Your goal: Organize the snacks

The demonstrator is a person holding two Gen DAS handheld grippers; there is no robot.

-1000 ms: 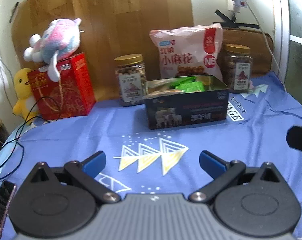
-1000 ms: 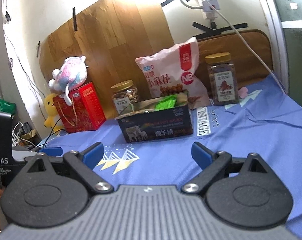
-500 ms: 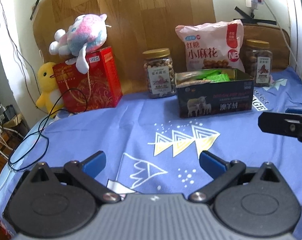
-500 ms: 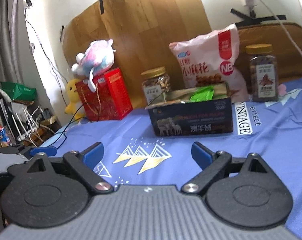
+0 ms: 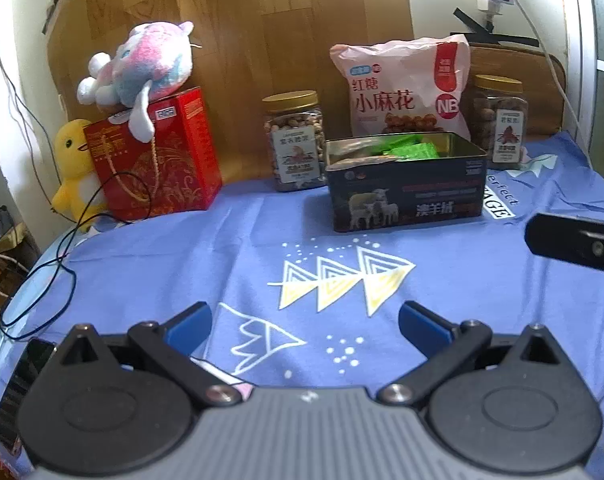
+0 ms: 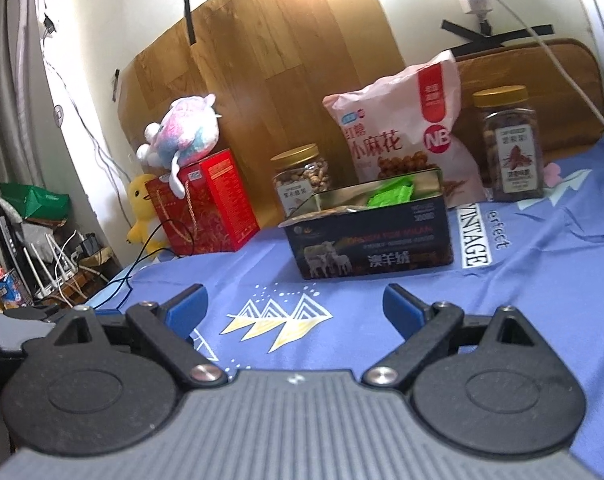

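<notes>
A dark open tin (image 5: 406, 196) (image 6: 370, 244) stands on the blue cloth, holding green snack packets (image 5: 410, 148) (image 6: 390, 196). Behind it leans a pink snack bag (image 5: 402, 88) (image 6: 398, 132). A gold-lidded nut jar (image 5: 295, 140) (image 6: 302, 176) stands to its left, another jar (image 5: 502, 120) (image 6: 510, 144) to its right. My left gripper (image 5: 304, 320) is open and empty, well short of the tin. My right gripper (image 6: 295, 304) is open and empty too; its side shows at the right edge of the left wrist view (image 5: 574, 240).
A red gift box (image 5: 157, 160) (image 6: 205, 204) with a plush toy (image 5: 141, 64) on top and a yellow duck (image 5: 73, 168) stand at the back left. A black cable (image 5: 61, 256) lies over the left table edge. A wooden board (image 5: 241, 32) leans behind.
Both grippers pulled back from the tin over the last second, then the left one moved forward a little. Both stayed open and empty.
</notes>
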